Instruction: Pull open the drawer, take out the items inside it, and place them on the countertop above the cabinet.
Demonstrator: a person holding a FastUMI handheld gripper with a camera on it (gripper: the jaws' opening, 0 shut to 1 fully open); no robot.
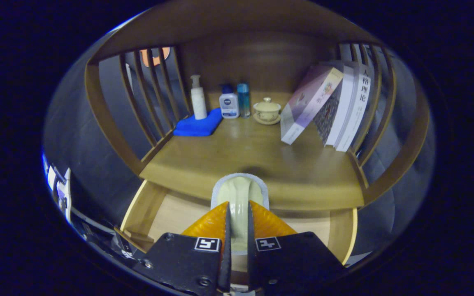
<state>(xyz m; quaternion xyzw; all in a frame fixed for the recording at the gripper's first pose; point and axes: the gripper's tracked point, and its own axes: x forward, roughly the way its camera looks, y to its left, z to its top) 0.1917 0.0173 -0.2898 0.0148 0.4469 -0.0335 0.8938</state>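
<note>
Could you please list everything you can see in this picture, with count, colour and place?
countertop: one, brown wood, beyond the gripper, above the drawer
drawer: one, pale wood, pulled open under the countertop
slipper: one, pale green with a grey edge, between the fingers, over the countertop's front edge
cloth: one, blue, folded at back left
pump bottle: one, white, standing on the cloth
bottles: two, white with a blue cap and clear blue, beside the cloth
lidded cup: one, cream, on a saucer at the back
books: several, leaning at back right
gripper: one, fingers shut on the slipper
</note>
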